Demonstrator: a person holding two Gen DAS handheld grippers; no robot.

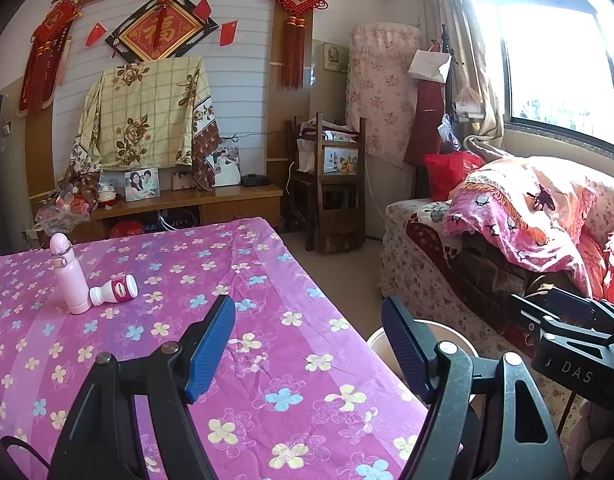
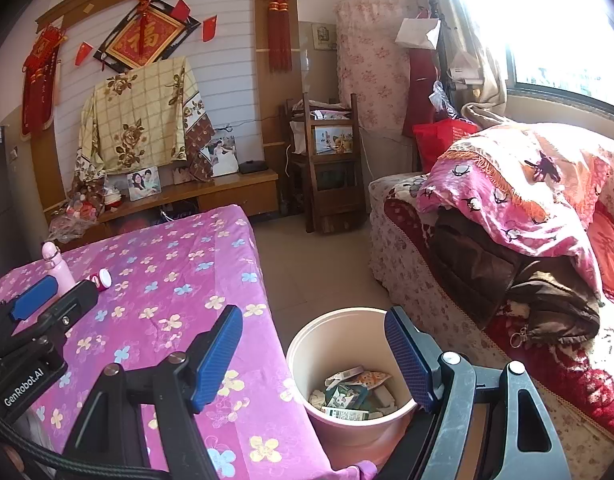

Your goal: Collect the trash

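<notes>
A small white bottle with a pink label (image 1: 114,289) lies on its side on the pink flowered tablecloth (image 1: 235,264), touching an upright pink flask (image 1: 68,278). Both show small in the right wrist view: bottle (image 2: 100,279), flask (image 2: 59,267). My left gripper (image 1: 307,344) is open and empty above the table's near right part, well short of the bottle. My right gripper (image 2: 313,354) is open and empty above a pink trash bin (image 2: 307,346) on the floor beside the table. The bin holds several wrappers and cartons (image 2: 353,394). The bin rim also shows in the left wrist view (image 1: 377,338).
A sofa piled with pink blankets (image 2: 507,200) stands right of the bin. A wooden chair (image 1: 335,184) and a low TV cabinet (image 1: 195,204) with photo frames are at the back. Bare floor (image 2: 307,264) lies between table and sofa.
</notes>
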